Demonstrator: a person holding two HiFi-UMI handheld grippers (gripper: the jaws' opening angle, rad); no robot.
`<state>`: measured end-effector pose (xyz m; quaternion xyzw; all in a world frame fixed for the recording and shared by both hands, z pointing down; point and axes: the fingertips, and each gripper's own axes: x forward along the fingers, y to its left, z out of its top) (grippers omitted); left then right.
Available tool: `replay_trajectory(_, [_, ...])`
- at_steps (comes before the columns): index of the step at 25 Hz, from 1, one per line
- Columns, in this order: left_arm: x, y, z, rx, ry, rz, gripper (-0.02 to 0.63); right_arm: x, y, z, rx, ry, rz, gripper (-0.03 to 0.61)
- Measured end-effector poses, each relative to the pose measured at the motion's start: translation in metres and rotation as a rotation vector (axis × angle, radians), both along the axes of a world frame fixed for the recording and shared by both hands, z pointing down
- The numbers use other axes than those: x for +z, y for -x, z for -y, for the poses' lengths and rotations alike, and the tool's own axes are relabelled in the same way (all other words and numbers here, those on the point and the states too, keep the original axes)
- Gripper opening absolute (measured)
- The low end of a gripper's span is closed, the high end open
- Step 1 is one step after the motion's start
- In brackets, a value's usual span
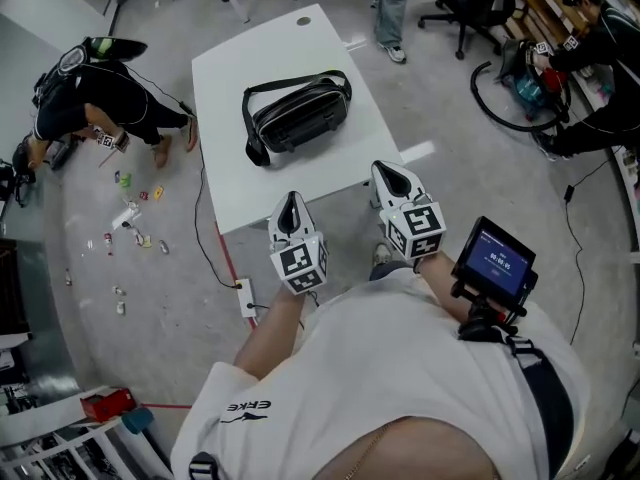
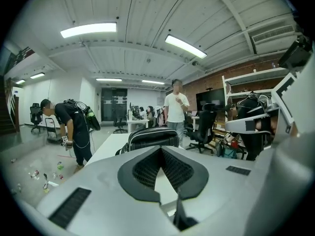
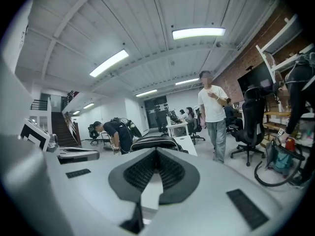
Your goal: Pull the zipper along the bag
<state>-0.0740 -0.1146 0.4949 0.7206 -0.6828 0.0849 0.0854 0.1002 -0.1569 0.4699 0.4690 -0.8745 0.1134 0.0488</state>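
Glossy black bag [image 1: 297,114], smooth white table [image 1: 243,68]

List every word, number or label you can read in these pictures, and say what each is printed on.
"ERKE": on the white sleeve, seen upside down.
Screen: blue display with lines of text, too small to read.
Cubes: square black-and-white markers only, no words.
Bag: no readable label.

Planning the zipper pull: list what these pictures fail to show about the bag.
- Zipper pull, and whether it is open: too small on the bag, head view.
- Bag's base: hidden behind the left gripper in its view, behind the right gripper in its view.
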Motion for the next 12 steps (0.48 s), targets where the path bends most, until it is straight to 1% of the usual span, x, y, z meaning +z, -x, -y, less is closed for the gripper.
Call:
replay_trajectory(3, [0.011, 0.002, 0.045, -0.041, 0.031, 0.016, 0.005, 0.018, -0.003, 0.055, -0.020, 0.046, 0.024, 0.005])
replay_trajectory(5, [0.016, 0.008, 0.061, -0.069, 0.048, 0.025, 0.005, 0.026, -0.001, 0.078, -0.032, 0.076, 0.046, 0.005])
replay_trajectory(12, [0.007, 0.025, 0.050, -0.112, 0.063, 0.061, 0.005, 0.035, -0.004, 0.083, -0.016, 0.150, 0.120, 0.005])
